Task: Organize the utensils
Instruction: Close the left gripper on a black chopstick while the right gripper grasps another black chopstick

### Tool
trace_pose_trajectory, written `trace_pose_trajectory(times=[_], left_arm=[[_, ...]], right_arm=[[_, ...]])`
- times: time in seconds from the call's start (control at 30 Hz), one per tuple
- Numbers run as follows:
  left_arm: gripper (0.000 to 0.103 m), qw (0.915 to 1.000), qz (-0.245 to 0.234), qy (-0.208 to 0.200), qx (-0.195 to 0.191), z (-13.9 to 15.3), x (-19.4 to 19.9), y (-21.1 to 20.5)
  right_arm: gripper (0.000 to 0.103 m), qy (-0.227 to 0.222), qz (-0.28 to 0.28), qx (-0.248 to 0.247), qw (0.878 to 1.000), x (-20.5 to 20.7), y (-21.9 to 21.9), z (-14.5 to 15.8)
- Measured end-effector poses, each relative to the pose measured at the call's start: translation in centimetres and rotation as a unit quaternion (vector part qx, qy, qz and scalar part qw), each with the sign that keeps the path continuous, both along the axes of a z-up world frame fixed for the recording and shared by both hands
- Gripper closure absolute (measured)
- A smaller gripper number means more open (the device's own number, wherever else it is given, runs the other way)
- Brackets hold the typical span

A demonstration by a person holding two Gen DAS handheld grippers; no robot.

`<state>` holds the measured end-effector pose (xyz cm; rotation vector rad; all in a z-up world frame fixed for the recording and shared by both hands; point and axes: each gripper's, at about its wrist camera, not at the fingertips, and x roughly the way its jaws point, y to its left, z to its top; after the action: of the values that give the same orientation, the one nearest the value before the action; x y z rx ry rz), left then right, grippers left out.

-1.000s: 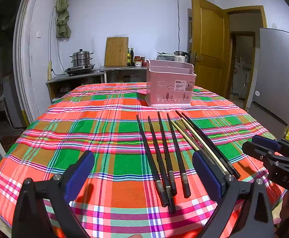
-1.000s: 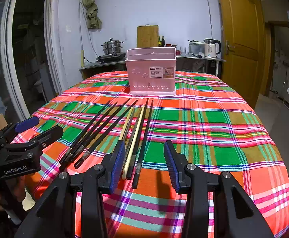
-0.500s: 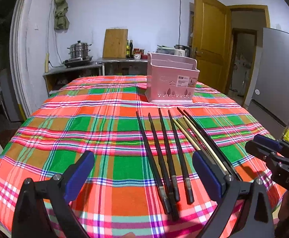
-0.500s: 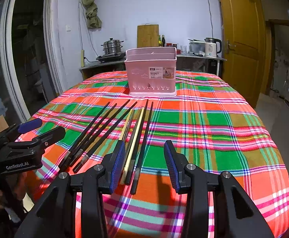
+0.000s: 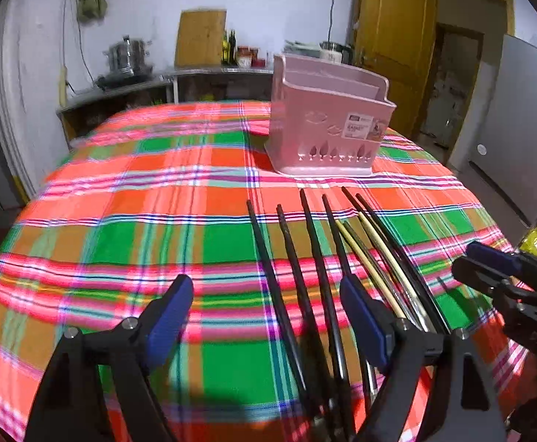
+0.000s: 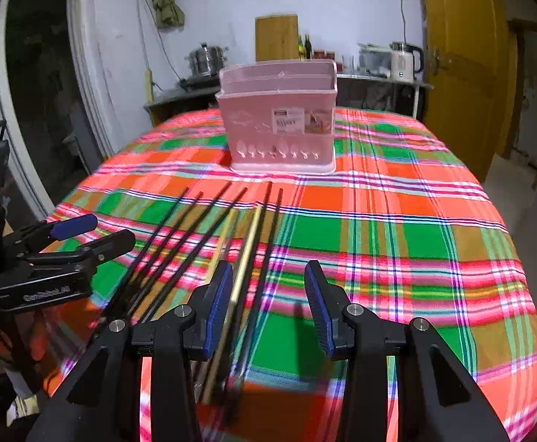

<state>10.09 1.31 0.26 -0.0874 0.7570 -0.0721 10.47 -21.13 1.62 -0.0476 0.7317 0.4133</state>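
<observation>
Several chopsticks lie side by side on the plaid tablecloth: black ones (image 5: 305,287) (image 6: 180,243) and pale bamboo ones (image 5: 369,258) (image 6: 246,254). A pink utensil basket (image 5: 327,125) (image 6: 279,121) stands upright beyond their far tips. My left gripper (image 5: 268,316) is open and empty, low over the near ends of the black chopsticks. My right gripper (image 6: 266,302) is open and empty, straddling the rightmost black chopstick (image 6: 264,258). Each gripper shows at the edge of the other's view, the right one (image 5: 508,280) and the left one (image 6: 65,254).
The round table (image 6: 434,258) drops off close to me and on both sides. Behind it are a counter with a steel pot (image 5: 126,55), a cutting board (image 6: 276,37), bottles and a kettle (image 6: 403,60). A yellow door (image 6: 460,59) and a grey fridge (image 5: 519,129) stand to the right.
Both grippers have moved forward and lower over the chopsticks, toward the basket. Their jaws have stayed open. The chopsticks and basket have not moved.
</observation>
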Motion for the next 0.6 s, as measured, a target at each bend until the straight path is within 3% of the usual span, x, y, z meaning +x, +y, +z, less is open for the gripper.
trace_pose_trajectory(times=[0.07, 0.23, 0.6], left_arm=[[0.026, 0.9999, -0.003, 0.011, -0.006, -0.3, 1.1, 0.3], [0.037, 0.9991, 0.004, 0.040, -0.013, -1.4, 3.4, 0.9], [0.051, 0.9981, -0.008, 0.060, -0.014, -2.1, 5.4, 0.8]], right_arm=[[0.062, 0.011, 0.001, -0.002, 1.000, 1.1, 0.2, -0.3], [0.080, 0.041, 0.002, -0.005, 0.999, 3.9, 0.6, -1.1], [0.089, 0.084, 0.016, -0.003, 0.996, 7.5, 1.9, -2.7]])
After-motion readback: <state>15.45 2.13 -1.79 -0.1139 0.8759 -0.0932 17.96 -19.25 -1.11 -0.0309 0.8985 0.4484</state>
